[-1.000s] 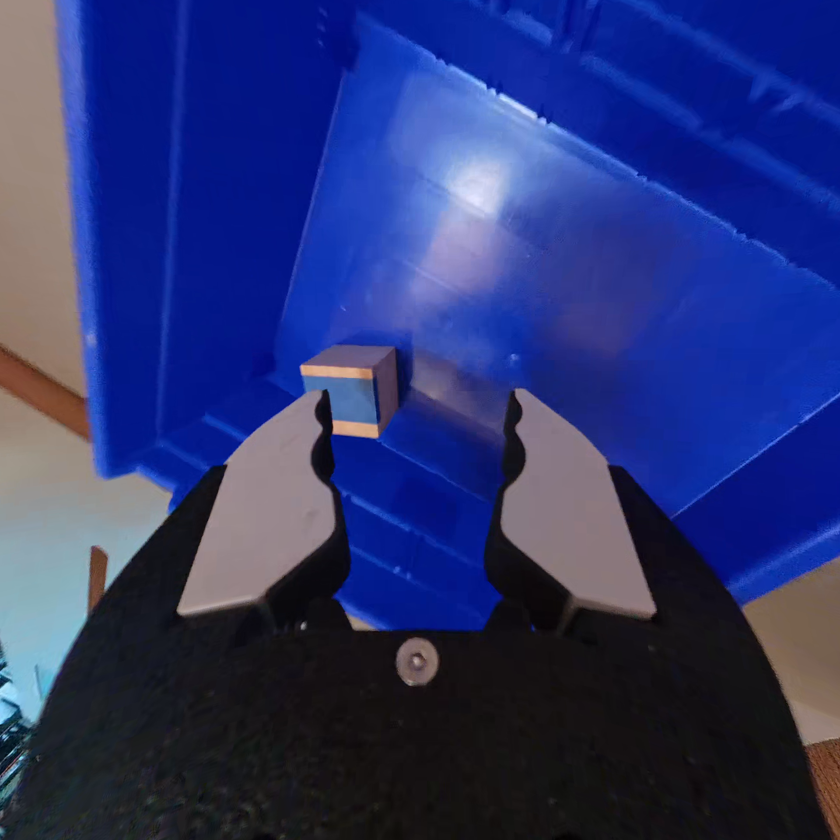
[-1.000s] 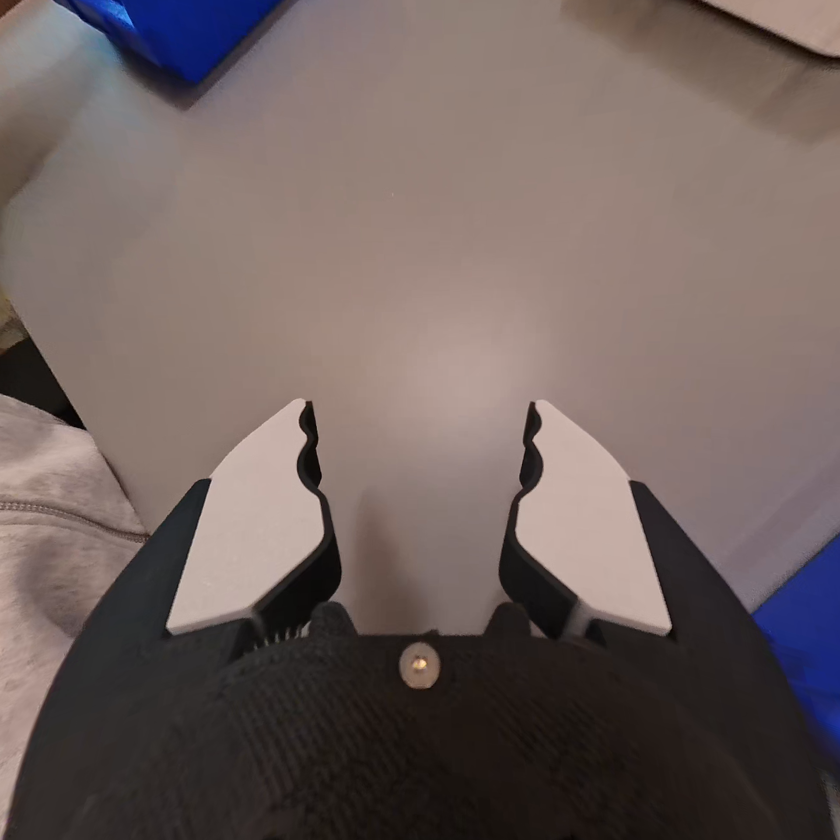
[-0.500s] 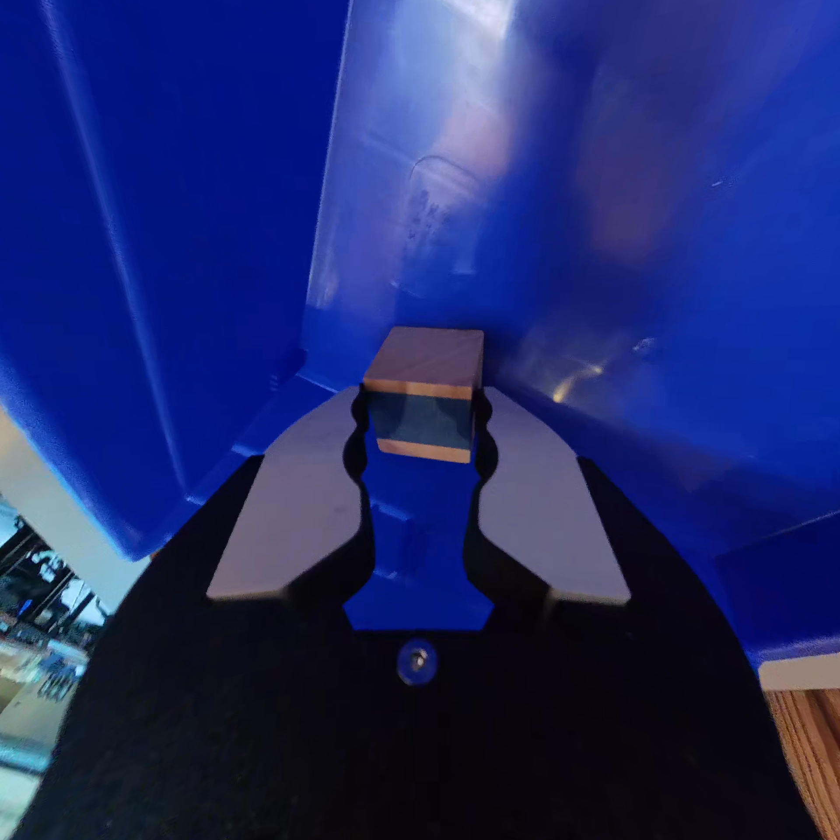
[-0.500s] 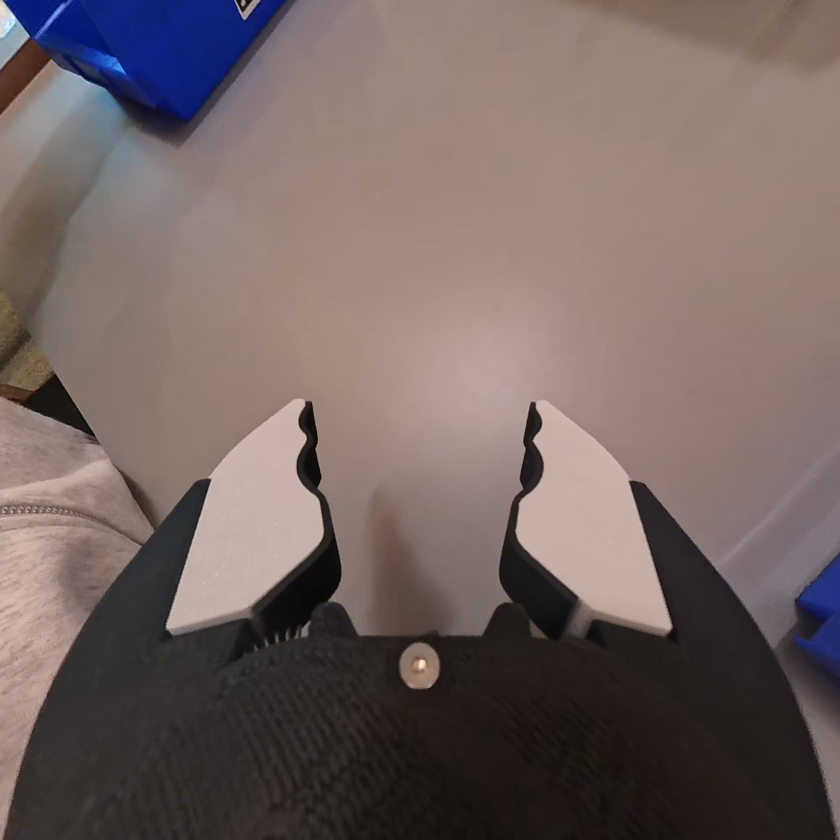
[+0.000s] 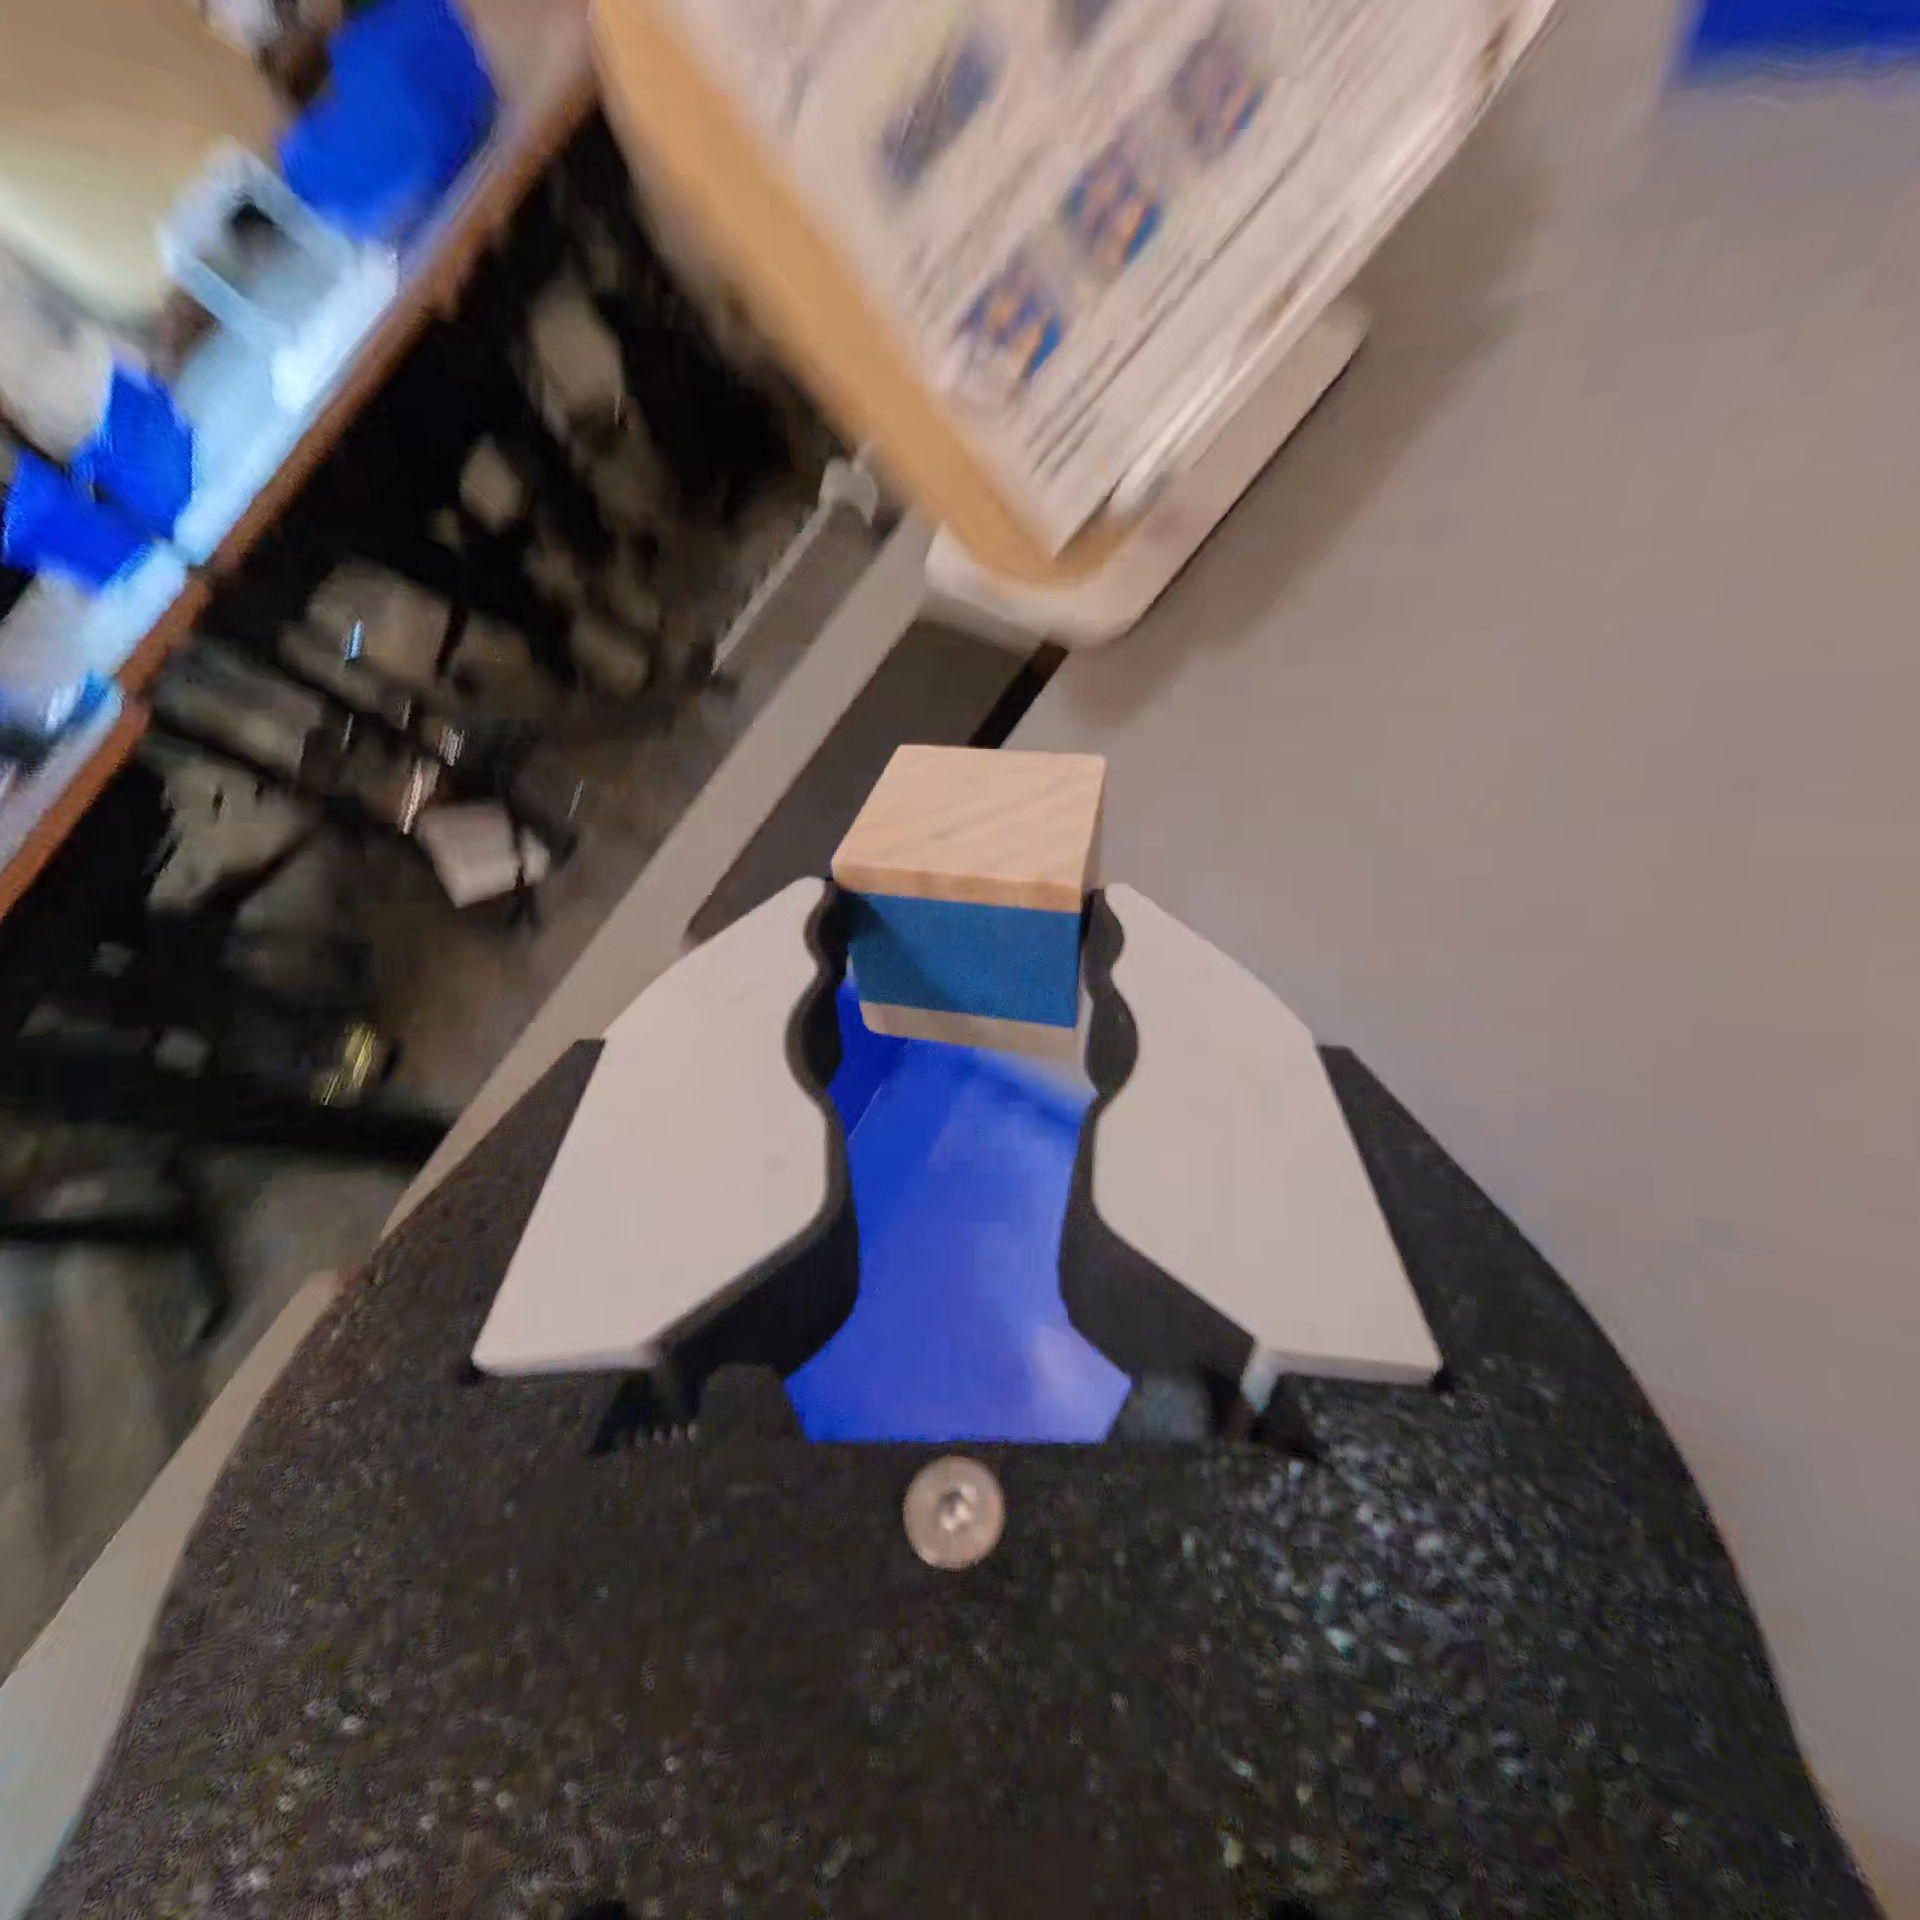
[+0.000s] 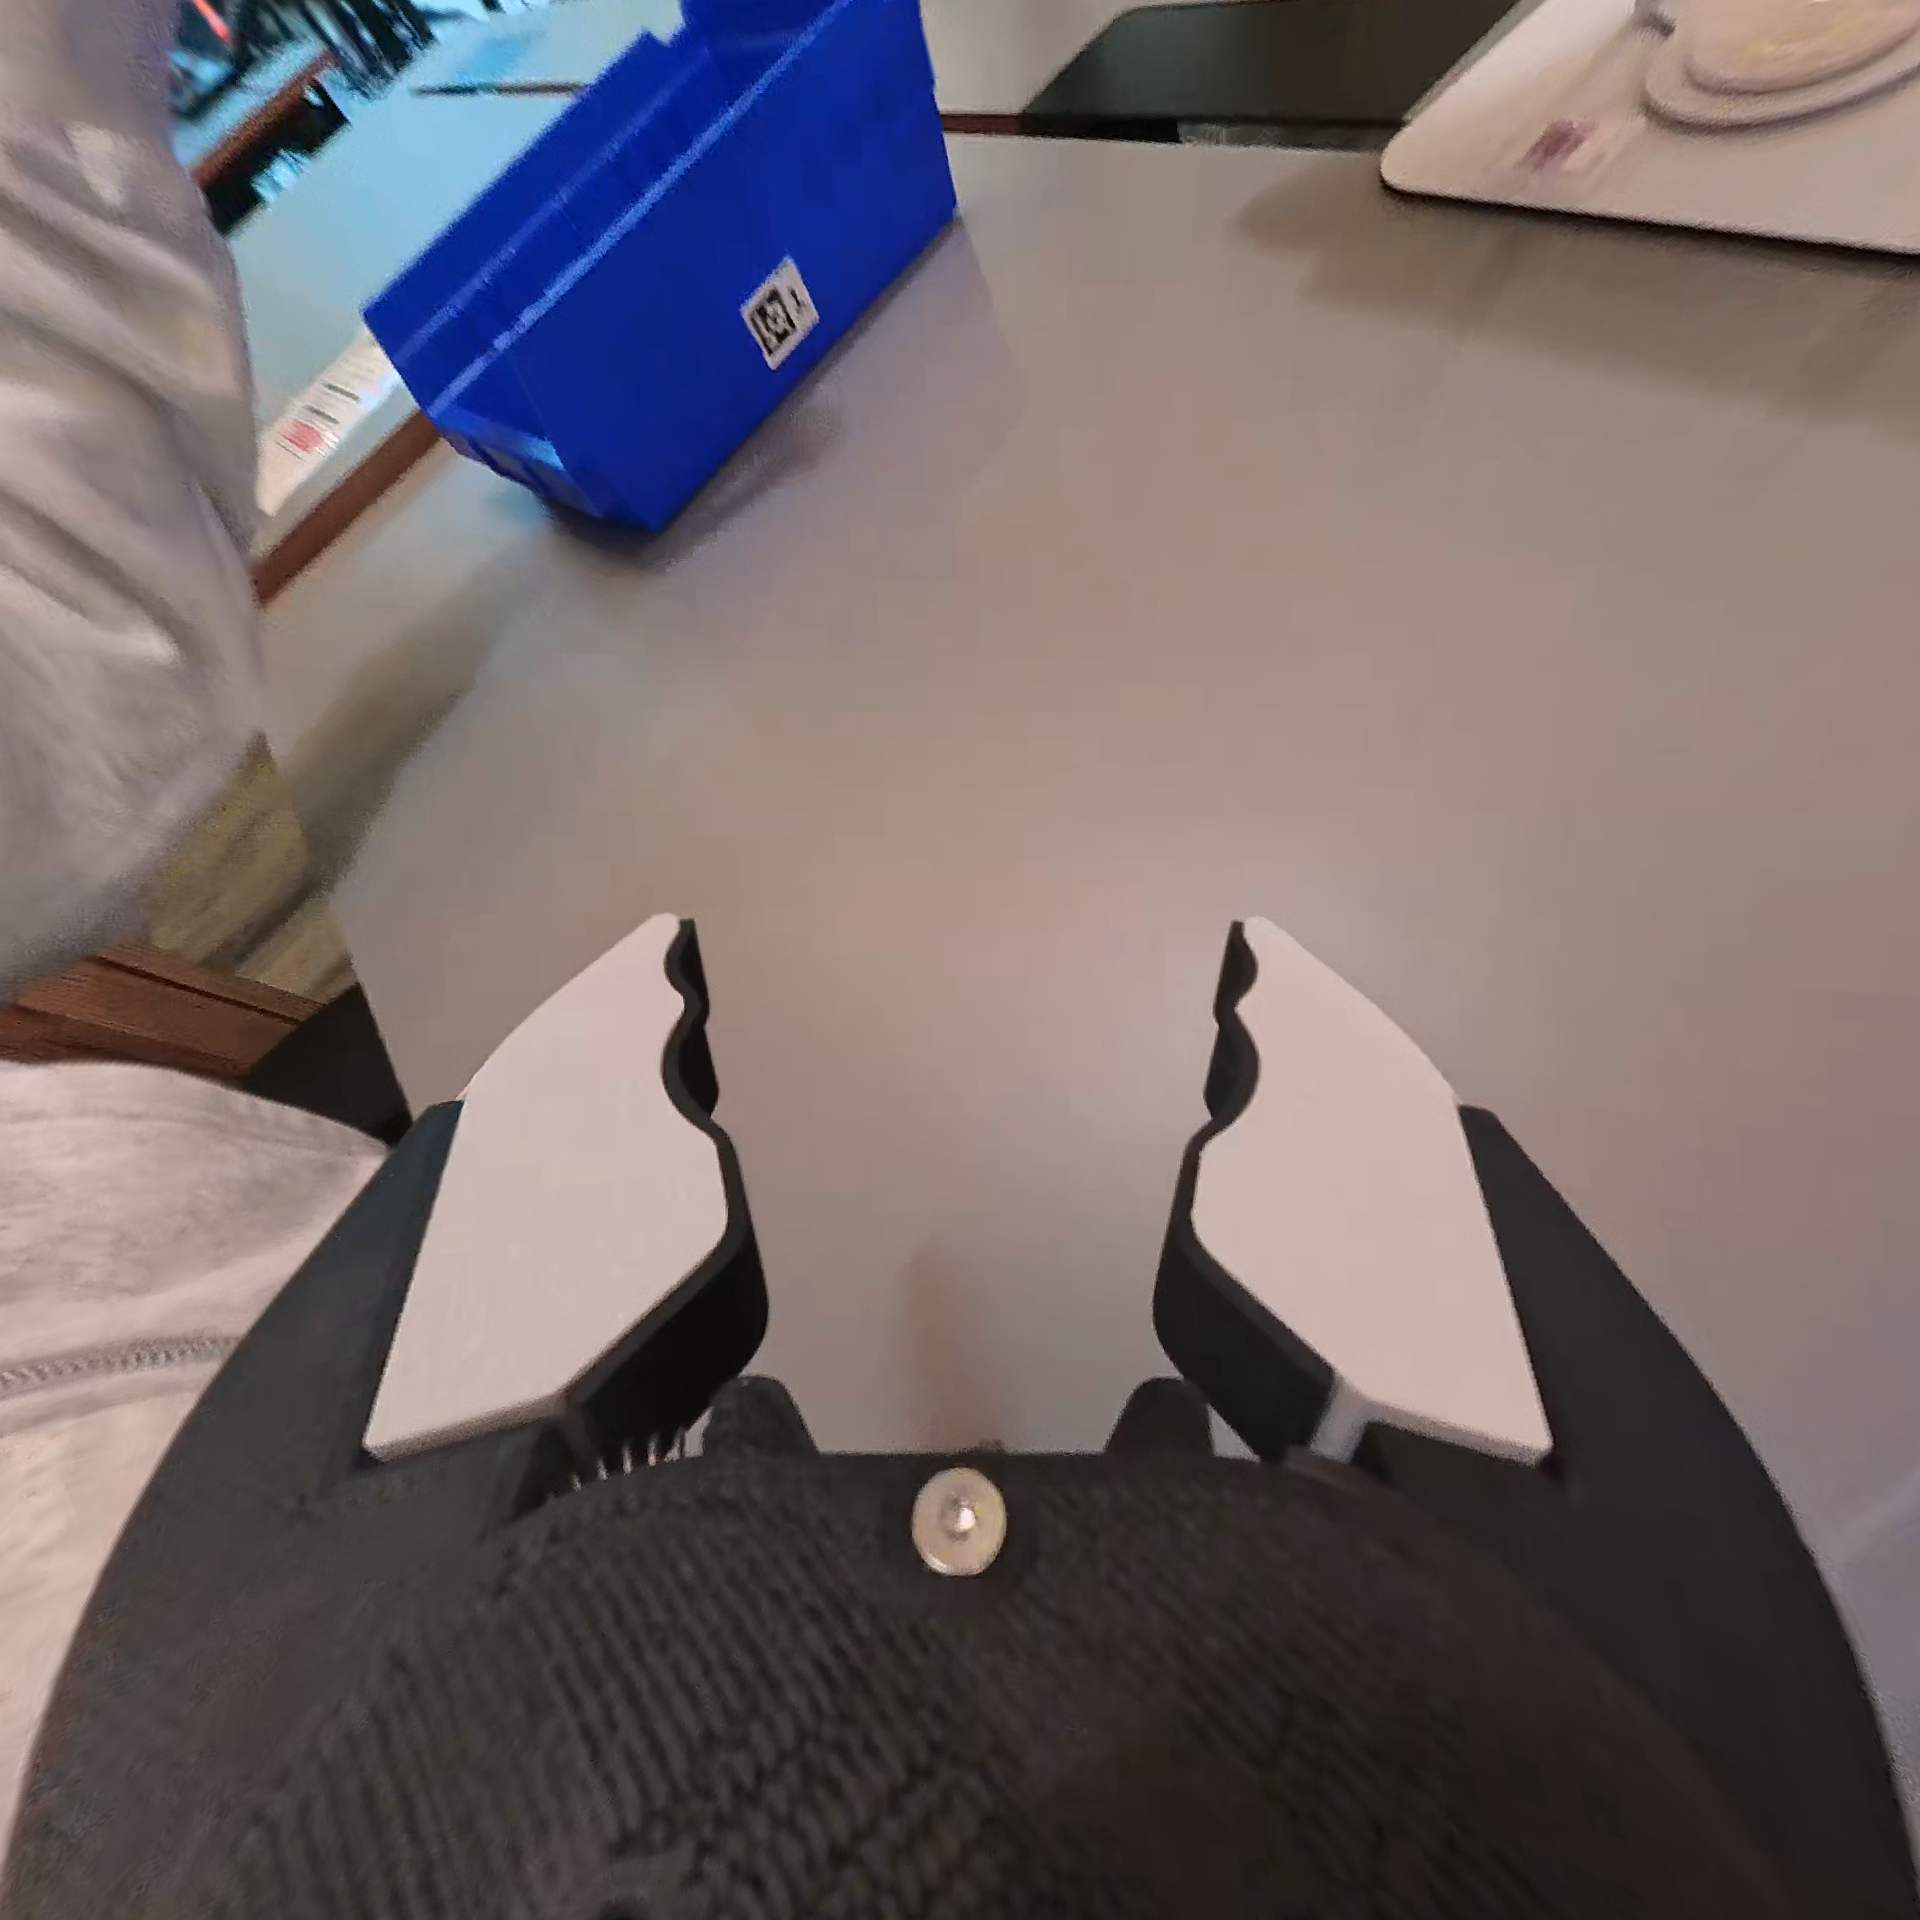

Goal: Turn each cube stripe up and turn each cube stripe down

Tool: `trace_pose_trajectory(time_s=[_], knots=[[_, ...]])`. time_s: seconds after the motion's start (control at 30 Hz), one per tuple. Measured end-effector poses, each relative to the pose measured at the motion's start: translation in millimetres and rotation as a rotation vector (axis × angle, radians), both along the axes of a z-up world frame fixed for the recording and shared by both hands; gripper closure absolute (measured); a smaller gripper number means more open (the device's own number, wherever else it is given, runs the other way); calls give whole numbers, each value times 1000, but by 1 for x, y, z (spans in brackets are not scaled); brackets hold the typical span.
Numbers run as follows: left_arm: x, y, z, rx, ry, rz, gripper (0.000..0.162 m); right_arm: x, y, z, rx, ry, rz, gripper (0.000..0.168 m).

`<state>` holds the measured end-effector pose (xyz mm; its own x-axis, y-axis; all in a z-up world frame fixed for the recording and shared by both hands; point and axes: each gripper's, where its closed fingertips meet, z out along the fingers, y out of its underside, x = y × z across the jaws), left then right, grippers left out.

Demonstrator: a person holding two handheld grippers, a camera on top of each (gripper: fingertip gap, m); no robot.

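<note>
My left gripper [image 5: 964, 940] is shut on a wooden cube [image 5: 971, 831] with a blue stripe across the face toward the camera; the plain wood face is on top. It holds the cube in the air above the blue bin [image 5: 961, 1247], which shows through the gap between the fingers. My right gripper [image 6: 961, 971] is open and empty, low over the grey table [image 6: 1247, 623]. The blue bin [image 6: 665, 301] stands at the table's far left in the right wrist view.
A white tray [image 5: 1122, 582] with a printed sheet [image 5: 1122, 208] lies at the table's far edge in the left wrist view. A white tray with a plate [image 6: 1683, 135] sits at far right. A person's grey sleeve [image 6: 114, 468] is at left. Shelves with clutter [image 5: 260, 520] lie beyond the table.
My left gripper closed on the cube inside the blue bin and lifted it out, swinging toward the table. My right gripper tilted up, so the bin came into its view.
</note>
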<state>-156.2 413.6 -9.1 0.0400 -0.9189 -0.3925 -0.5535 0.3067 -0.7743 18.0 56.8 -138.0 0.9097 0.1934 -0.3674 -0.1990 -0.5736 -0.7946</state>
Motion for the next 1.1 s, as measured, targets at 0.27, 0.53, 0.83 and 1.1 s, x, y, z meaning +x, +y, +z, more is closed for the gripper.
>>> trace_pose_trajectory(time_s=[0.27, 0.53, 0.83, 1.1], knots=[[88, -213, -1, -138, -453, -492, 118, 0, 24, 72, 181, 424, -48, 71], [125, -325, -23, -185, -580, -751, 118, -19, 16, 83, 167, 554, -61, 67], [125, -351, -25, -98, -522, -834, 118, -44, 10, 99, 158, 649, 3, 75], [143, -348, -30, -94, -517, -824, 118, -39, 18, 96, 126, 655, 44, 119]])
